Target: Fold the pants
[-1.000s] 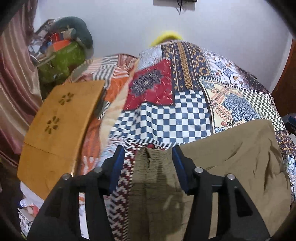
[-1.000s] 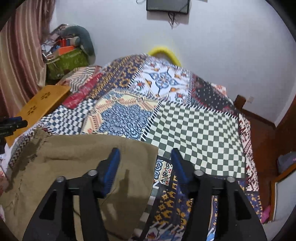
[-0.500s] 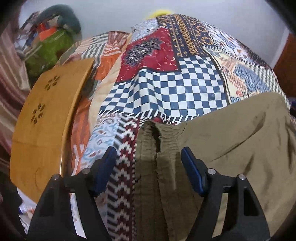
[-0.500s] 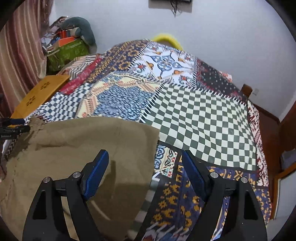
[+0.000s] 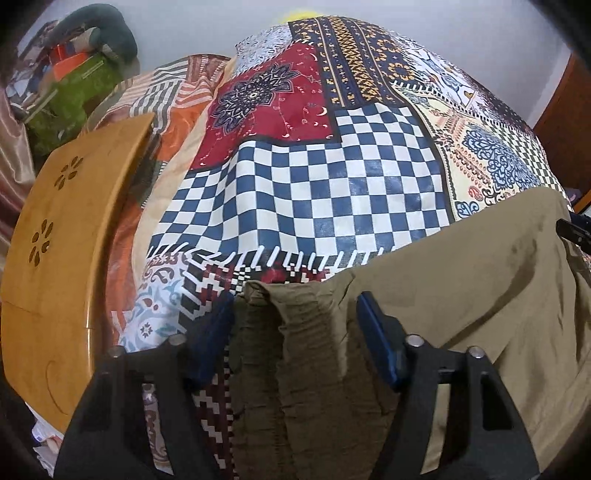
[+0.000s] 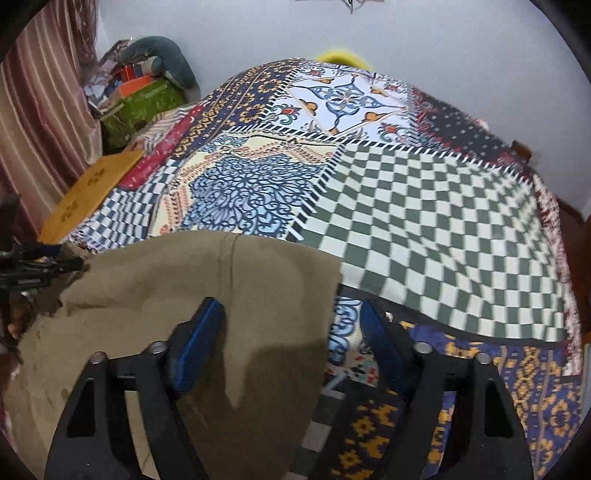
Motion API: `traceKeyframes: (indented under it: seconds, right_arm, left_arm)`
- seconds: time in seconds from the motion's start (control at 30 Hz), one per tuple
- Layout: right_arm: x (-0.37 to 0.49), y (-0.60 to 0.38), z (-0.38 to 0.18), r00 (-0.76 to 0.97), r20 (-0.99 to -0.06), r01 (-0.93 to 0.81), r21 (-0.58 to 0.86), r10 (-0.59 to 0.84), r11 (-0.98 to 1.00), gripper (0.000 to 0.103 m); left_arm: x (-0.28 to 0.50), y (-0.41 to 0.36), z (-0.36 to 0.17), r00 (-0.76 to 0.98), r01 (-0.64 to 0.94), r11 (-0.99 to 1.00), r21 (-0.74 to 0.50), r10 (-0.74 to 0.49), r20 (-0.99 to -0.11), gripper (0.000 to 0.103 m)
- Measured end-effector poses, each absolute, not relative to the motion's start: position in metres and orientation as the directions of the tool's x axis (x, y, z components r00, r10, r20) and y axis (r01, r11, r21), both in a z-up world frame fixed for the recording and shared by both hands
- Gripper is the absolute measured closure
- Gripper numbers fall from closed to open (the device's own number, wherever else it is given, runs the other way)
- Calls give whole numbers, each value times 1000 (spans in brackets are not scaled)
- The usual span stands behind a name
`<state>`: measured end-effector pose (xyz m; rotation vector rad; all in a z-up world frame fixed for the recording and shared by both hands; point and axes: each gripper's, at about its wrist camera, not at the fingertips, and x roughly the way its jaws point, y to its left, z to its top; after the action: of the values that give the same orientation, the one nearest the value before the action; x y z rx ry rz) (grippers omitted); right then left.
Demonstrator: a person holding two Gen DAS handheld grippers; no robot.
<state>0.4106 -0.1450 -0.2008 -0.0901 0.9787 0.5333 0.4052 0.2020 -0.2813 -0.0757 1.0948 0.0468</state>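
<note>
Olive-brown pants [image 5: 461, 280] lie flat on the patchwork bedspread [image 5: 332, 177]. In the left wrist view my left gripper [image 5: 295, 321] is open, its blue pads either side of the gathered elastic waistband [image 5: 295, 332], just above the cloth. In the right wrist view my right gripper [image 6: 291, 332] is open over the far edge of the pants [image 6: 221, 288]; its left finger [image 6: 199, 339] is above the fabric, its right finger [image 6: 380, 339] above the bedspread [image 6: 424, 221]. The left gripper shows there at the left edge [image 6: 33, 266].
A wooden lap table [image 5: 55, 229] stands at the bed's left side. A pile of bags and a green cushion [image 5: 70, 85] sits in the back left corner. A striped curtain [image 6: 33, 122] hangs on the left. The wall [image 6: 406, 33] is behind the bed.
Both grippers have opened wider and dropped closer to the pants. The views tilt further down towards the bed.
</note>
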Motion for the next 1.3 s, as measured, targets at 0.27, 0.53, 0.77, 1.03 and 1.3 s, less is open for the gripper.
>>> traceKeyframes:
  seconds: [0.27, 0.53, 0.77, 1.03, 1.3]
  right_arm:
    - [411, -137, -196, 452, -807, -486, 134, 380, 863, 85]
    - [408, -143, -185, 493, -785, -468, 124, 375, 875, 94]
    - [398, -145, -160, 543, -744, -457, 126, 389, 880, 95]
    - [377, -151, -123, 576, -698, -461, 152, 426, 874, 95]
    - [331, -155, -75, 610, -654, -490, 133, 448, 861, 98]
  left_arm:
    - [402, 216, -277, 456, -143, 987, -68, 5, -890, 70]
    - [391, 202, -262, 497, -140, 990, 5, 74, -865, 87]
    - [379, 186, -236, 556, -130, 990, 55, 119, -822, 90]
    - [355, 185, -196, 609, -131, 991, 41, 113, -785, 91]
    - [311, 183, -145, 668, -140, 990, 10, 102, -738, 100]
